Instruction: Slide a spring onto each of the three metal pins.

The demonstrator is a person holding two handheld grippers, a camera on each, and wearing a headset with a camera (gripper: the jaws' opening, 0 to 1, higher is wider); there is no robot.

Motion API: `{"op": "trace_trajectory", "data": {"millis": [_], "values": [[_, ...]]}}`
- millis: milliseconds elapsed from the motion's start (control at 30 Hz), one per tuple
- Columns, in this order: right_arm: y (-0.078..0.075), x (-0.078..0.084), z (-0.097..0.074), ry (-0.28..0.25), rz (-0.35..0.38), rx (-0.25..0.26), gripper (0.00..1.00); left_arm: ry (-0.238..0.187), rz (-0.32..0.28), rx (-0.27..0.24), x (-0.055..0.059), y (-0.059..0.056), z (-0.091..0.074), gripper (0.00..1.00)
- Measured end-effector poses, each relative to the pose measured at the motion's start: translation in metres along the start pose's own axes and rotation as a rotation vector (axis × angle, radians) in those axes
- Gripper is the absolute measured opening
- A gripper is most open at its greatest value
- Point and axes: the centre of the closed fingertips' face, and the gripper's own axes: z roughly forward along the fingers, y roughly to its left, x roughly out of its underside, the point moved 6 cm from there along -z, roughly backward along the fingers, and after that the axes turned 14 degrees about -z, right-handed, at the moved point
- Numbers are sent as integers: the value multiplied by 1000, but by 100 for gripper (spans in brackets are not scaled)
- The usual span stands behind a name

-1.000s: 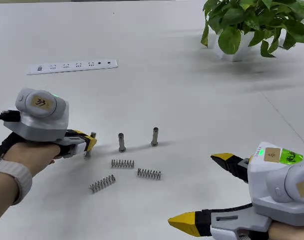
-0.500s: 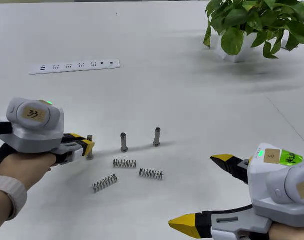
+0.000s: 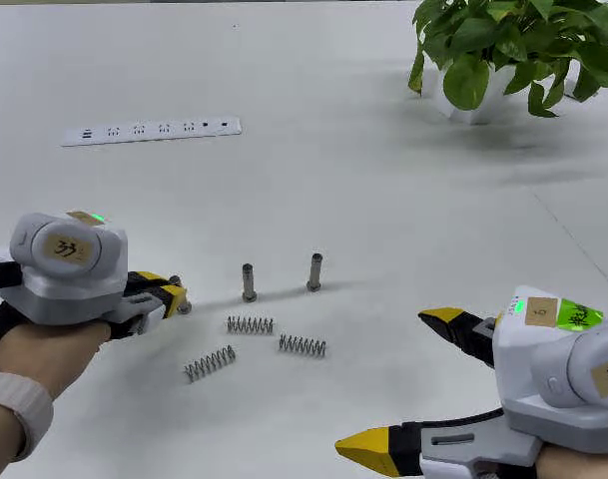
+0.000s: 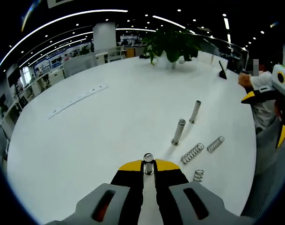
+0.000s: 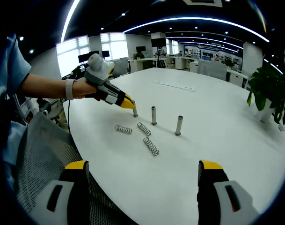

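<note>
My left gripper (image 3: pixel 176 296) is shut on the leftmost metal pin (image 3: pixel 182 302), whose round head (image 4: pixel 148 158) shows between the yellow tips. Two more pins (image 3: pixel 249 282) (image 3: pixel 314 271) stand upright on the white table, to the right of it. Three springs lie flat in front of them: one in the middle (image 3: pixel 250 325), one to the right (image 3: pixel 302 346), one nearer and to the left (image 3: pixel 209 363). My right gripper (image 3: pixel 403 384) hangs open at the near right, well short of the springs (image 5: pixel 151 146), with nothing between its fingers.
A white power strip (image 3: pixel 152 130) lies at the far left of the table. A potted plant (image 3: pixel 503 50) stands at the far right. In the right gripper view a mesh chair (image 5: pixel 39 154) sits beside the table's near edge.
My left gripper, still shut on the leftmost pin, has dropped and drawn slightly toward me. The right gripper, the other pins and the springs have stayed where they were.
</note>
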Motion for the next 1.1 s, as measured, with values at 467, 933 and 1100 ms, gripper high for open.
{"op": "trace_trajectory", "data": {"millis": [467, 933, 1100], "values": [[-1, 2, 0, 2, 2, 0, 98, -21, -7, 5, 2, -1, -2, 8], [0, 4, 0, 7, 5, -1, 97, -28, 1, 8, 5, -1, 0, 8], [0, 4, 0, 8, 6, -1, 97, -29, 5, 11, 4, -2, 0, 11]]}}
